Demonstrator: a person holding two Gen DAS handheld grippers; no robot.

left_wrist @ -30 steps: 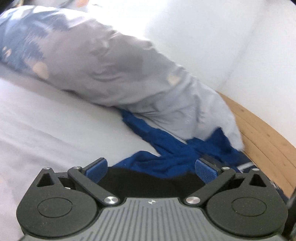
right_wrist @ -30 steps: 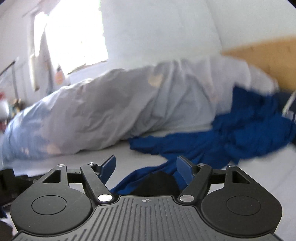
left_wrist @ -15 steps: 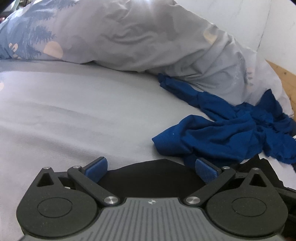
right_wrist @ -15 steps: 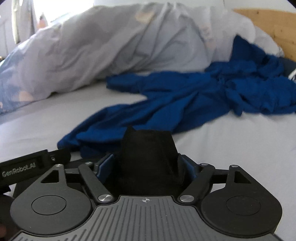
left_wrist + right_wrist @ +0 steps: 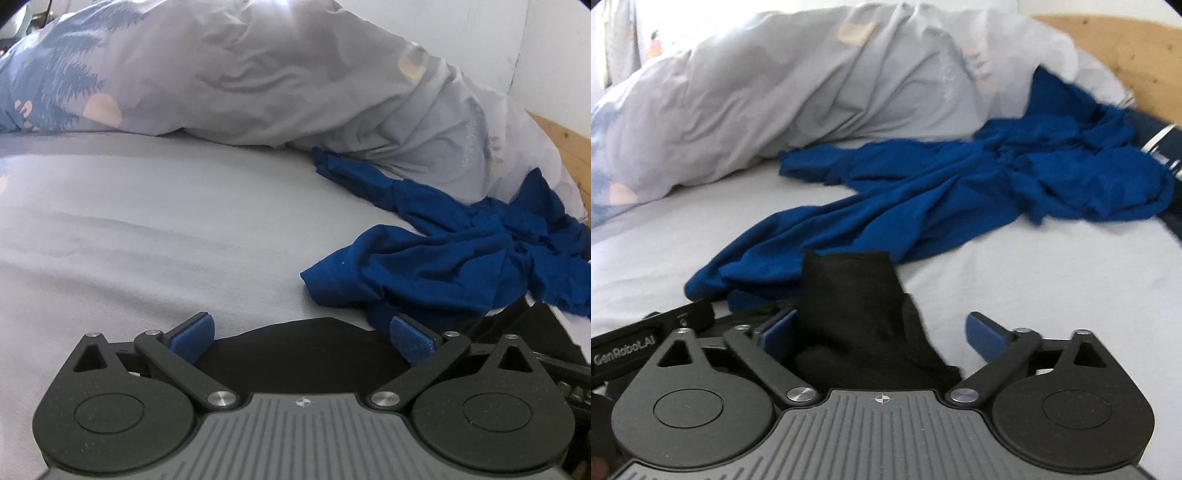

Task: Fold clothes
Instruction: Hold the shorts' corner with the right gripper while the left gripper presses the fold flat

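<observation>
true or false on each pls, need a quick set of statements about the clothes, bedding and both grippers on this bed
1. The blue garment lies crumpled on the bed sheet. True.
2. The right gripper is clamped tight on the black garment. False: its fingers have just been opening; the black cloth sits between them but the right-hand finger stands clear of it.
3. The duvet is plain red. False: it is pale grey-blue with a tree print at one end.
4. A wooden bed frame shows behind the bedding. True.
5. The left gripper has its fingers apart, with black cloth lying between them. True.
6. The blue garment is folded into a neat square. False: it is spread out and bunched.
</observation>
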